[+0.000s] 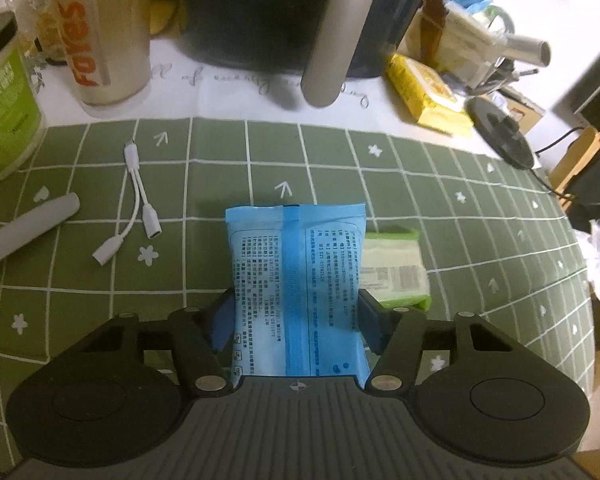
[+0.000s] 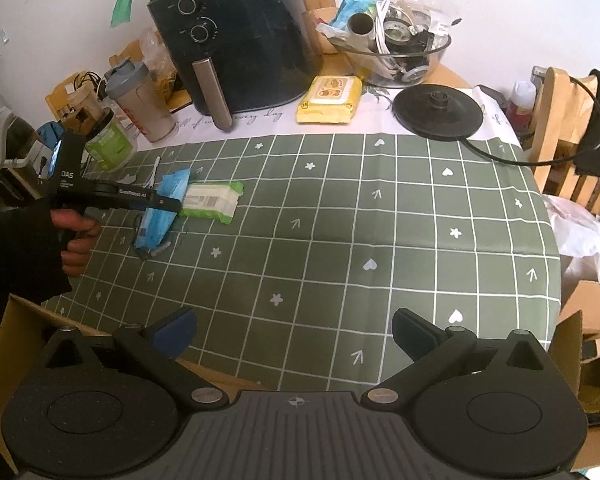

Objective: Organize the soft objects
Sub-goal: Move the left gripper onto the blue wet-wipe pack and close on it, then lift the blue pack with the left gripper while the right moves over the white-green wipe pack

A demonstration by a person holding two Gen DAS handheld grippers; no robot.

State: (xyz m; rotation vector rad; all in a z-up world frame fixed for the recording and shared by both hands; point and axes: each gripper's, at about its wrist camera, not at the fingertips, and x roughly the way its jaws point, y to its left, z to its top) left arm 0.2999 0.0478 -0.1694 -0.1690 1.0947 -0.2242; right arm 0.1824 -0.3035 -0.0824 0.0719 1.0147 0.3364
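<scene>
Left gripper [image 1: 296, 316] down on the green checked tablecloth [image 1: 480, 216], jaws clamped on the sides of a blue tissue pack [image 1: 296, 264], pads pressing its lower half, printed back facing up. Just beside the blue pack, on its right in the left wrist view, a green-edged wet-wipe pack [image 1: 396, 272] lying flat on the surface, touching or nearly touching it. From the right wrist view, same blue tissue pack [image 2: 162, 210] pinched in the left gripper [image 2: 156, 204], a hand [image 2: 76, 236] in a dark sleeve around the handle, green-edged pack [image 2: 212, 200] next to it. Right gripper [image 2: 296, 332] held above the near edge of the cloth, jaws spread wide, nothing between them. Further back on the white part of the surface: black air fryer [image 2: 236, 36], yellow wipes pack [image 2: 328, 98], shaker bottle [image 2: 140, 100], black kettle base [image 2: 438, 110]. White adapter cable [image 1: 136, 204] left of the blue pack, well apart.
</scene>
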